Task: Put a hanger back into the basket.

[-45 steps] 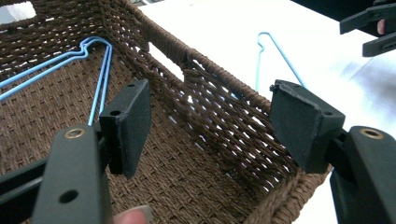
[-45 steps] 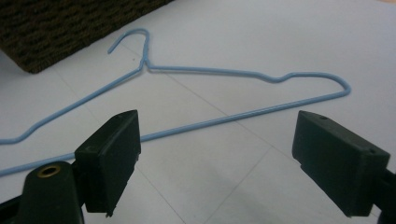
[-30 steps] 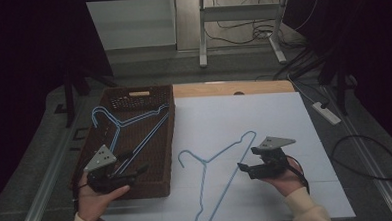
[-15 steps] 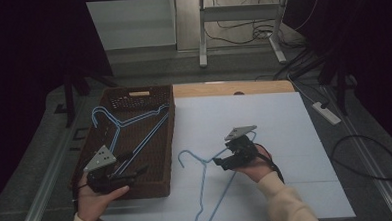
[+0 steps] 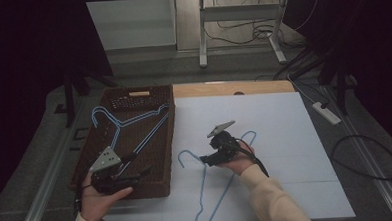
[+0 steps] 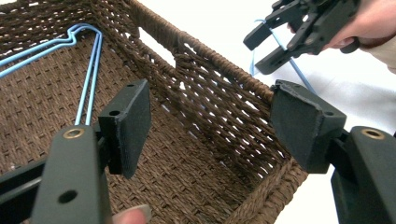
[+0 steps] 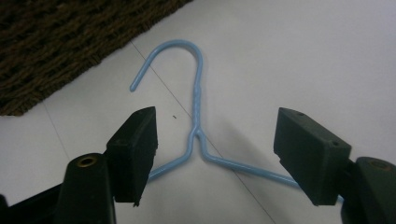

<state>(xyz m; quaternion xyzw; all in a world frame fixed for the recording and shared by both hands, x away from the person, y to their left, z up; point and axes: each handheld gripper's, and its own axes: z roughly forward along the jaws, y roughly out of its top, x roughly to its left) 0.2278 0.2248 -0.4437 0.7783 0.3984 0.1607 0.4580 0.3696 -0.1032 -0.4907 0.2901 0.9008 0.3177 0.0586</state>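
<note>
Right gripper view: hanger [image 7: 196, 123] neck is seen between the closing, still-apart fingers [image 7: 135, 151] of the right gripper [image 7: 217, 156], ungripped.

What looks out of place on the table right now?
One blue hanger lies loose on the white sheet, outside the wicker basket where the other blue hangers rest. The right tongs straddle its neck, open. Nothing looks bent or broken.
</note>
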